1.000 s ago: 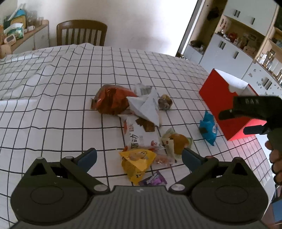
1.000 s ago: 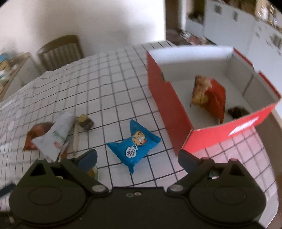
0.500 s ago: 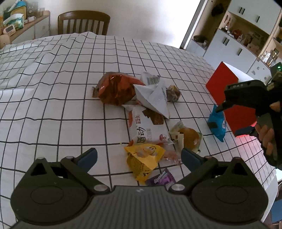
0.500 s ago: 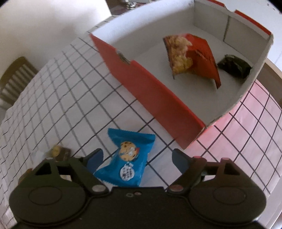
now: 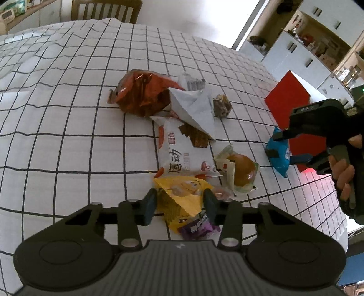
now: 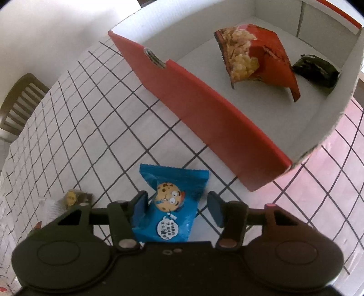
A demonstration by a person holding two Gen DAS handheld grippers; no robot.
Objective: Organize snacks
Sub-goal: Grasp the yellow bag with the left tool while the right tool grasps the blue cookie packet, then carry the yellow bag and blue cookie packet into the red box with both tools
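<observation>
My left gripper (image 5: 179,202) is partly closed around a yellow snack packet (image 5: 182,195) lying on the checked tablecloth; its fingers stand at both sides of it. A purple candy (image 5: 198,227) lies just under it. My right gripper (image 6: 177,205) is partly closed around a blue cookie packet (image 6: 173,200), which also shows in the left wrist view (image 5: 279,154). The red box (image 6: 204,109) stands just beyond it and holds a red snack bag (image 6: 254,57) and a dark packet (image 6: 316,70).
A pile of snacks lies ahead of the left gripper: a white packet (image 5: 182,157), a wrapped bun (image 5: 241,170), an orange-red bag (image 5: 143,93), a pale grey bag (image 5: 195,107), a small brown wrapped sweet (image 5: 223,104). A wooden chair (image 5: 104,9) stands behind the table.
Both grippers have come down and narrowed: the left around the yellow packet, the right around the blue cookie packet. The right gripper moved closer to the blue packet.
</observation>
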